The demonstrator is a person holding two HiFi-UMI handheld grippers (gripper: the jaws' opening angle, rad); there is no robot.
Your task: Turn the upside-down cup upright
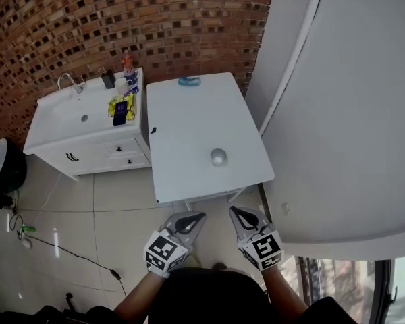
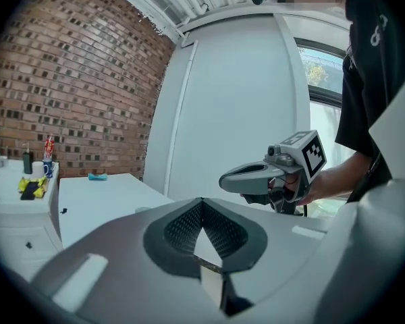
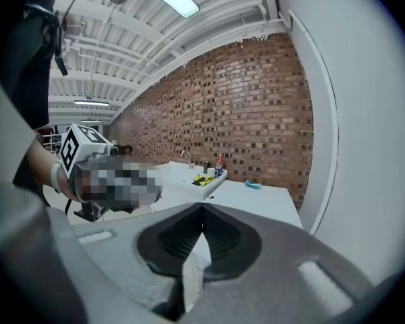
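Approach judged in hand. Left gripper (image 1: 197, 218) and right gripper (image 1: 235, 212) held pressed together, empty. Inverted cup (image 1: 219, 157) sighted at twelve o'clock; opening and reaching required.

A brick wall (image 1: 121, 15) stands far, a white wall (image 1: 351, 113) right. A white table (image 1: 189, 130) stands beside a sink cabinet (image 1: 57, 123) on pale tiles (image 1: 88, 214).

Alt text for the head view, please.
A small cup stands on a white table, untouched. The left gripper and right gripper are held shut over the floor, short of the table; a sink cabinet stands left.
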